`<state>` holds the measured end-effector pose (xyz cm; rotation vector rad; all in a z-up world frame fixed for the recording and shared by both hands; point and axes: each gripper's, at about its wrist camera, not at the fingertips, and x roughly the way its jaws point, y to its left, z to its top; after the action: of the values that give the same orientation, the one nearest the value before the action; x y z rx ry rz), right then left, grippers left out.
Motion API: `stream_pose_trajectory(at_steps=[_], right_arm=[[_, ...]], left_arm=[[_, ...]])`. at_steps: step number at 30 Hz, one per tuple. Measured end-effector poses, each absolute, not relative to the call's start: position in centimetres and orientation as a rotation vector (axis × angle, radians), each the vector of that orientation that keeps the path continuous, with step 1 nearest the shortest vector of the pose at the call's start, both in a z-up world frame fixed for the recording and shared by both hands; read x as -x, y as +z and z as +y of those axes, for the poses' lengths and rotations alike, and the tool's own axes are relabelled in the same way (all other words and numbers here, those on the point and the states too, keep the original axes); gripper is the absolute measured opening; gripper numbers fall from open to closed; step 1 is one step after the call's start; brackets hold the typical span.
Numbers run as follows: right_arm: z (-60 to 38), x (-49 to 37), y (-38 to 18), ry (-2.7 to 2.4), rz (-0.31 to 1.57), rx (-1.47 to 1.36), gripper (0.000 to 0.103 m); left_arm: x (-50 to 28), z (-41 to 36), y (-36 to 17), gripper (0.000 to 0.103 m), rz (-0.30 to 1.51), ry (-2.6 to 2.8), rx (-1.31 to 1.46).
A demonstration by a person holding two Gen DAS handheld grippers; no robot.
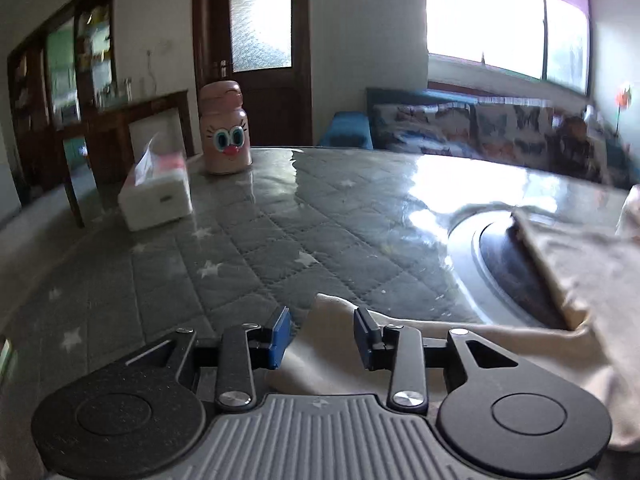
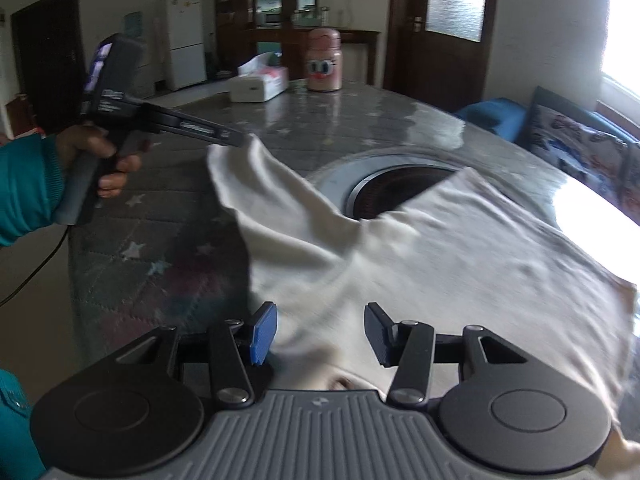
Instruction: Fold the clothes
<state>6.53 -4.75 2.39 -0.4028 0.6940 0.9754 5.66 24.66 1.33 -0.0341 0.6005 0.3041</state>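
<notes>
**On the grey star table, the fold is only half done**

The cream shirt (image 2: pixel 440 248) lies spread on the table (image 1: pixel 280 220), partly over the round dark hole (image 2: pixel 392 192). Your left gripper (image 1: pixel 322 320) sits at the sleeve tip. Its jaws are apart, with cloth between them but not pinched. Your right gripper (image 2: pixel 320 316) hangs over the near part of the shirt, jaws apart too.

I think you are folding the sleeve in. Next, pinch an edge firmly and carry it across. The table edge is close on your left. The tissue box (image 1: pixel 156 196) and the pink jar (image 1: pixel 226 128) stand far off, so you have room.
</notes>
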Motion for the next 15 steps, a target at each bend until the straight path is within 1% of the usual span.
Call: stream_pose_trajectory(at_steps=[1, 3, 4, 7, 10, 15], right_arm=[[-4.3, -6.5, 2.2, 0.986, 0.697, 0.402, 0.049], [-3.4, -6.4, 1.8, 1.008, 0.701, 0.399, 0.049], [-3.0, -6.3, 1.5, 1.013, 0.699, 0.400, 0.049], [-2.1, -6.0, 1.0, 1.023, 0.690, 0.410, 0.049], [-1.4, -5.6, 0.8, 1.037, 0.682, 0.425, 0.050], [-0.9, -4.5, 0.9, 1.104, 0.684, 0.464, 0.052]], left_arm=[[-6.1, 24.3, 1.0, 0.038, 0.610, 0.303, -0.001], [-7.0, 24.0, 0.4, 0.027, 0.638, 0.298, -0.044], [-7.4, 23.8, 0.3, 0.018, 0.640, 0.296, -0.061], [-8.3, 23.5, 0.0, 0.009, 0.646, 0.289, -0.109], [-9.3, 23.4, 0.0, 0.006, 0.647, 0.299, -0.164], [-10.7, 24.0, -0.3, 0.006, 0.658, 0.316, -0.224]])
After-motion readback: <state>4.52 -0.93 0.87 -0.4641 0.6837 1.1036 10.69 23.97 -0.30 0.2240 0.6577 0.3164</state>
